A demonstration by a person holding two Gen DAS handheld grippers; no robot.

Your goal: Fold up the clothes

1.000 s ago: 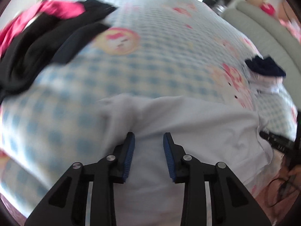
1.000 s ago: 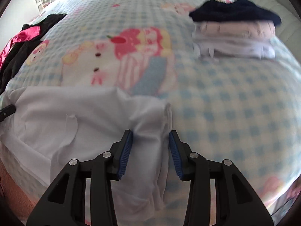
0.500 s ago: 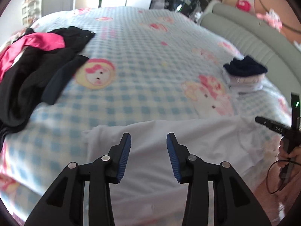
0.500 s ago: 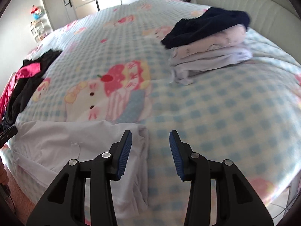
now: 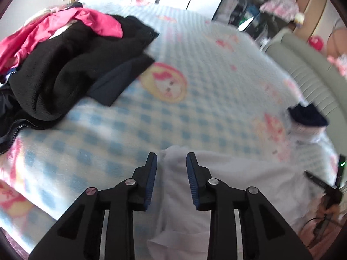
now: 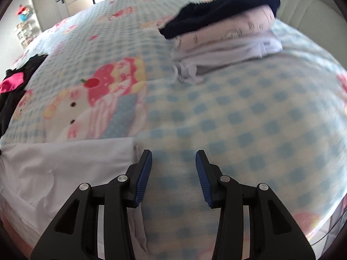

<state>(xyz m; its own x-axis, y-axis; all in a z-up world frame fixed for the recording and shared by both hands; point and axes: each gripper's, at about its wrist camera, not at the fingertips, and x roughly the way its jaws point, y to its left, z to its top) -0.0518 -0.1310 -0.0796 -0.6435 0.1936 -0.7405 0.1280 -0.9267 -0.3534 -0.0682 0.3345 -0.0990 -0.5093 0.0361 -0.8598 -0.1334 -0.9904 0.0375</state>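
Now, both grippers over a white garment (image 5: 234, 186) spread along the near edge of a checked bed (image 5: 151, 117). Left gripper (image 5: 171, 162): fingers apart at a middling gap, holding nothing, straddling the garment's far-left corner, cloth running rightward and back under the right finger. Right gripper (image 6: 174, 159): fingers wider apart, empty, over bare blanket; garment's right edge (image 6: 130, 149) just left of the left finger, touching or nearly so, too close to tell. Long axis of the garment crosswise, from one gripper to the other. Left gripper nearer to a hold, corner already between its fingers; right gripper off the cloth by a small sideways shift. Farther out: folded stack (image 6: 225, 32) ahead and right of the right fingers, dark and pink heap (image 5: 71, 60) ahead and left of the left fingers.

Against a second ago: then both pairs of fingers over mid-cloth, right pair around a bunched fold; now each at an outer end, cloth lying flatter.
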